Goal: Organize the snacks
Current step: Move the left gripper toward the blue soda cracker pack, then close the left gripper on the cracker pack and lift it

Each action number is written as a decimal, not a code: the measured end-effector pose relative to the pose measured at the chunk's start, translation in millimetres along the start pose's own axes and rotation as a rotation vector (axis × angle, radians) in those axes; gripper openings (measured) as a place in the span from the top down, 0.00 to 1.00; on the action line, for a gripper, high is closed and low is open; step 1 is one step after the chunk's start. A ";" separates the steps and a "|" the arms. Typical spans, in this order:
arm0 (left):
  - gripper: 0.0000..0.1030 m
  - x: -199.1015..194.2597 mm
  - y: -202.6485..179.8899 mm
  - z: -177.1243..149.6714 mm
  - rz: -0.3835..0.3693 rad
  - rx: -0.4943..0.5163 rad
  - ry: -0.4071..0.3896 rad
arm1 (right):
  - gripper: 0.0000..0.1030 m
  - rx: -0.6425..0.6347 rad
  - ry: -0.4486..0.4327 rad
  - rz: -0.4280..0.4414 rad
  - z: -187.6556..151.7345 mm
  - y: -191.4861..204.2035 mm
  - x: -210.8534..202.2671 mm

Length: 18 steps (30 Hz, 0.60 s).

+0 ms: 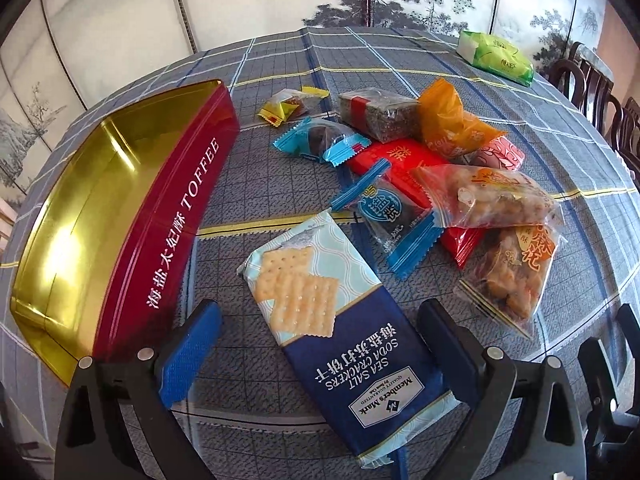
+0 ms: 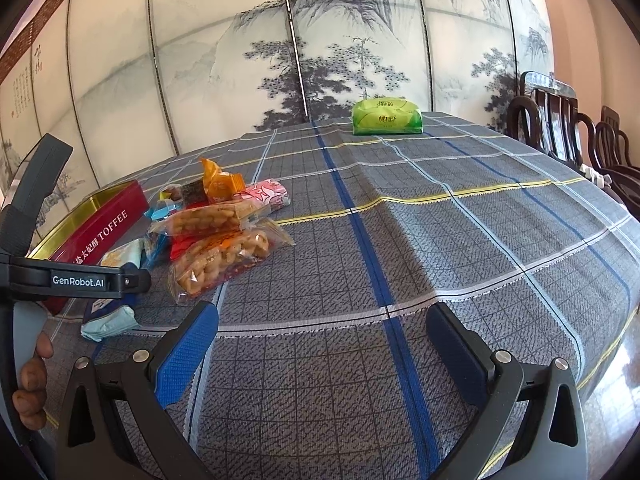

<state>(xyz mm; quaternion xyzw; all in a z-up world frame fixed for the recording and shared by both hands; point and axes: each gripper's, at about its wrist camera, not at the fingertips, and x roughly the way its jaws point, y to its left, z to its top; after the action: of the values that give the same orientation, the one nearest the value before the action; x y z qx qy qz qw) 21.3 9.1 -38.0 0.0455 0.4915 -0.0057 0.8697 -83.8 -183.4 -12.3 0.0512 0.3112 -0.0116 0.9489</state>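
Covering nearly the whole lower frame in both views, the plaid tablecloth (image 2: 440,208) carries everything. At left in the left wrist view lies the open red toffee tin (image 1: 176,216), its gold inside bare. Right of it, at centre, sits the snack pile (image 1: 420,168), with the sea salt cracker pack (image 1: 320,312) lowest in frame. That pack lies between the spread fingers of the left gripper (image 1: 316,344), not pinched. At the bottom of the right wrist view, the right gripper (image 2: 320,344) is spread wide over bare cloth. A green tissue pack (image 2: 386,117) sits upper centre there.
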 end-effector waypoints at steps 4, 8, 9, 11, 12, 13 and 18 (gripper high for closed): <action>0.06 -2.3 3.1 -2.5 -0.001 0.040 -0.019 | 0.00 -0.007 0.009 -0.003 -0.2 0.4 0.4; 0.06 -3.4 3.4 -3.1 -0.004 0.056 -0.031 | 0.00 -0.008 0.016 -0.007 -0.2 1.3 0.5; 0.07 -3.3 3.2 -2.6 -0.005 0.059 -0.032 | 0.00 -0.010 0.017 -0.009 -0.4 1.7 0.3; 0.10 -3.8 3.8 -2.8 -0.021 0.061 -0.032 | 0.00 -0.015 0.017 -0.010 -0.3 2.9 0.8; 0.15 -4.7 3.8 -4.1 -0.033 0.060 -0.032 | 0.00 -0.017 0.018 -0.011 -0.3 3.4 0.8; 0.23 -6.1 3.6 -5.7 -0.052 0.060 -0.033 | 0.00 -0.018 0.019 -0.012 -0.4 3.5 0.9; 0.51 -16.1 -11.2 -10.2 -0.038 0.138 -0.077 | 0.00 -0.017 0.022 -0.013 -0.4 4.2 1.5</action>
<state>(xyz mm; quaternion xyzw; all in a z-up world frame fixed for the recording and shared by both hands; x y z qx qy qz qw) 3.7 -1.8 -30.3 0.0958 0.4571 -0.0579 0.8824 -82.6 -179.2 -13.1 0.0414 0.3218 -0.0145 0.9458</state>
